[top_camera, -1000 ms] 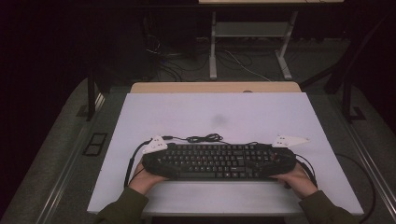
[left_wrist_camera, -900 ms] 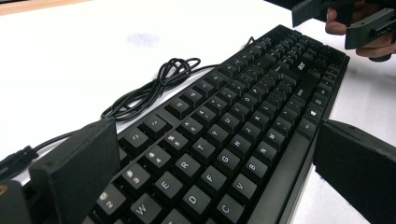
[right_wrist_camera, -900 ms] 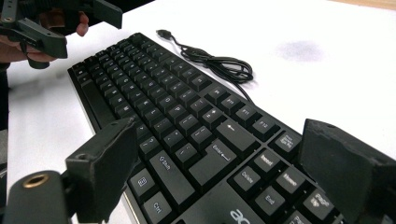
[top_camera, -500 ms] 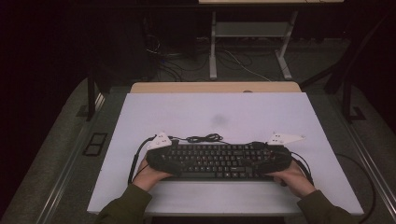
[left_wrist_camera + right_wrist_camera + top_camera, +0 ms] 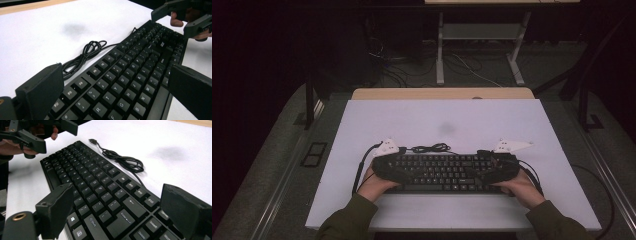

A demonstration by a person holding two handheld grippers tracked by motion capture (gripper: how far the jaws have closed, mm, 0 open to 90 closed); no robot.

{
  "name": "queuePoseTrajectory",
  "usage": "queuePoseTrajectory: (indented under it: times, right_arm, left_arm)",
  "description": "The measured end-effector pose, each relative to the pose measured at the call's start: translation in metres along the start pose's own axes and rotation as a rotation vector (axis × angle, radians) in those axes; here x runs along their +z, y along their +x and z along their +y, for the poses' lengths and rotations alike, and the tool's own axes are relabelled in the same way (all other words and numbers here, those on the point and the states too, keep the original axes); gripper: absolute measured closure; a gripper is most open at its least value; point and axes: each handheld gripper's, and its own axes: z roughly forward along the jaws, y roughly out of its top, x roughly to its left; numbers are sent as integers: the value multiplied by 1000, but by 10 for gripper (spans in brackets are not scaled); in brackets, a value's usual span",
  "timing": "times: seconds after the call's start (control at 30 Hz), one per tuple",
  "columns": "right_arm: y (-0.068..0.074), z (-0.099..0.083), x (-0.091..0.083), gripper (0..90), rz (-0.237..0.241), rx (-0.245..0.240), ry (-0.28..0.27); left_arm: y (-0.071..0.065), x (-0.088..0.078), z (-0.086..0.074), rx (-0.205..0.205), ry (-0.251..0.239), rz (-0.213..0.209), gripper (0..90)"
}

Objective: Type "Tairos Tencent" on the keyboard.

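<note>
Matte black keyboard (image 5: 446,171), blocky keys, between spread jaws of each hand-held gripper (image 5: 112,92) (image 5: 130,212), cable (image 5: 430,148) coiled beside.

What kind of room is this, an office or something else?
Probably a lab or recording workspace, not an ordinary office: a bare white table, a keyboard straddled by hand-held grippers, and loose cables on the floor under another desk.

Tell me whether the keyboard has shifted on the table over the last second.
Yes, slightly. In the high view the keyboard has moved a little away from the table's near edge, toward its coiled cable, with both grippers at its ends.
</note>
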Motion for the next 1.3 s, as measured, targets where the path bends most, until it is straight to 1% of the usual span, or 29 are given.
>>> queuePoseTrajectory:
  times: [0.03, 0.1, 0.13, 0.2, 0.3, 0.4, 0.43, 0.5, 0.57, 0.6, 0.63, 0.8, 0.9, 0.93, 0.97, 1.07, 1.1, 1.13, 1.27, 1.3]
  right_arm:
    - [0, 1, 1, 119, 5, -1, 1]
    - [0, 2, 2, 119, 14, -5, 8]
    - [0, 2, 3, 153, 18, -8, 9]
    - [0, 3, 4, 153, 20, -6, 10]
    - [1, 4, 6, 161, 24, -7, 12]
    - [2, 6, 9, 218, 34, -18, 16]
    - [2, 6, 9, 218, 34, -18, 16]
    - [5, 5, 11, 251, 43, -34, 33]
    - [6, 4, 13, 279, 49, -43, 43]
    - [6, 4, 13, 279, 49, -43, 43]
    - [7, 4, 14, 323, 63, -56, 52]
    - [8, 3, 15, 381, 68, -67, 64]
    - [8, 2, 14, 405, 70, -64, 67]
    - [8, 2, 14, 441, 73, -68, 70]
    - [8, 2, 14, 441, 73, -68, 70]
    - [8, 2, 13, 493, 75, -69, 73]
    - [9, 1, 13, 537, 71, -80, 75]
    - [9, 1, 13, 537, 71, -80, 75]
    - [9, 0, 13, 640, 81, -92, 93]
    - [10, -1, 14, 685, 86, -95, 107]
  left_arm:
    - [0, 1, 1, 1, -4, 0, 0]
    - [0, 2, 3, 7, 2, -3, 0]
    - [0, 3, 4, 5, -2, -4, 0]
    - [0, 5, 6, 11, -2, -6, 0]
    - [-1, 9, 8, 10, 3, -10, 0]
    - [-3, 12, 11, 12, -3, -11, 0]
    - [-3, 12, 11, 13, -8, -12, 0]
    - [-4, 13, 11, 15, -15, -11, 0]
    - [-5, 15, 10, 27, -12, -8, 6]
    - [-5, 15, 9, 30, -6, -11, 6]
    - [-5, 16, 9, 38, -2, -13, 7]
    - [-7, 17, 8, 39, 1, -19, 6]
    - [-7, 18, 7, 37, 2, -21, 6]
    - [-7, 18, 7, 41, 5, -21, 7]
    - [-7, 18, 7, 42, 6, -21, 7]
    - [-7, 18, 6, 39, 6, -22, 6]
    - [-7, 18, 6, 38, 6, -21, 7]
    - [-6, 18, 6, 37, 6, -21, 7]
    - [-6, 18, 6, 35, 8, -22, 6]
    - [-6, 18, 6, 35, 6, -23, 6]
